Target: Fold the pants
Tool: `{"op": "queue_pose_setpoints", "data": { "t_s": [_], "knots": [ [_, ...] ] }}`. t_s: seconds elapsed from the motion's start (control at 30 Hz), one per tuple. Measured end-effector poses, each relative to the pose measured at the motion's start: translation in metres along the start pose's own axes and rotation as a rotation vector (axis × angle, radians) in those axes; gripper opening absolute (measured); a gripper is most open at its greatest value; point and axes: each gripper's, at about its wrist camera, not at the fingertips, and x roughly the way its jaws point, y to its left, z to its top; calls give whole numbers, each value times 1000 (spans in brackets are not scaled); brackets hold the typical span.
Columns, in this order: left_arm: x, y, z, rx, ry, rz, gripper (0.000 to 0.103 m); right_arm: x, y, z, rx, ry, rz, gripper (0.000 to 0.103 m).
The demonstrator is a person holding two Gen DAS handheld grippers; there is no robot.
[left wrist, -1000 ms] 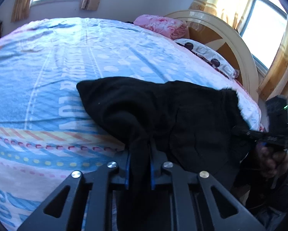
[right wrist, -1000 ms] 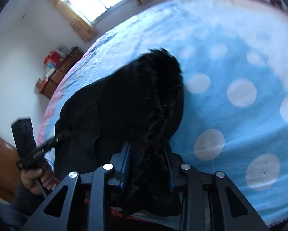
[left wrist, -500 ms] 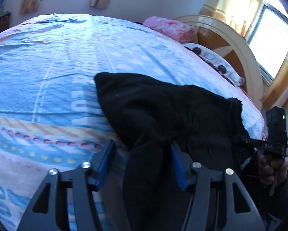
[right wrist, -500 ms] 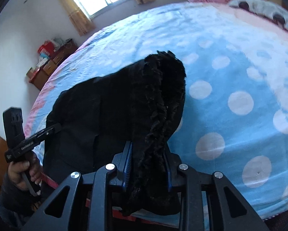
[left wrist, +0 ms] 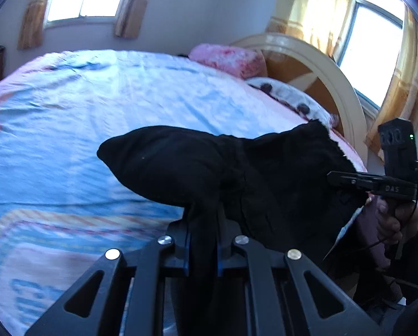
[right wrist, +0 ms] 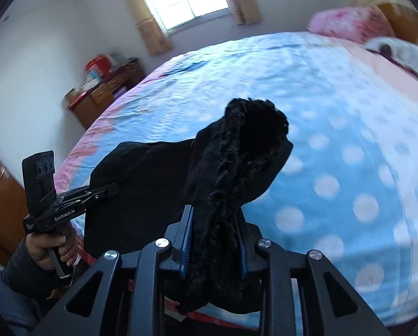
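Black fleece-lined pants (left wrist: 259, 173) hang between my two grippers above the near edge of the bed. My left gripper (left wrist: 203, 238) is shut on one end of the pants, cloth pinched between its blue pads. My right gripper (right wrist: 213, 238) is shut on the fuzzy waist end (right wrist: 237, 154), which bunches up above the fingers. The right gripper also shows in the left wrist view (left wrist: 377, 184), and the left gripper in the right wrist view (right wrist: 77, 196). The lower part of the pants is hidden behind the grippers.
The bed (left wrist: 83, 106) has a blue, pink and polka-dot sheet (right wrist: 349, 140). A pink pillow (left wrist: 225, 58) and a white pillow (left wrist: 290, 98) lie by the curved headboard (left wrist: 335, 70). A wooden dresser (right wrist: 102, 92) stands by the far wall.
My left gripper, open half a second ago, has shut on the pants again. Both grippers have risen and lifted the pants off the bed.
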Motion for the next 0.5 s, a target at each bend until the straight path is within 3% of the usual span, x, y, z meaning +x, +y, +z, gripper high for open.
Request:
{"op": "queue_pose_setpoints", "data": {
  "t_s": [0.17, 0.5],
  "knots": [
    [-34, 46, 13, -60, -45, 58, 13, 31, 38, 43, -106, 26, 51, 27],
    [-92, 153, 44, -141, -135, 315, 13, 137, 142, 155, -264, 88, 216, 27]
  ]
}}
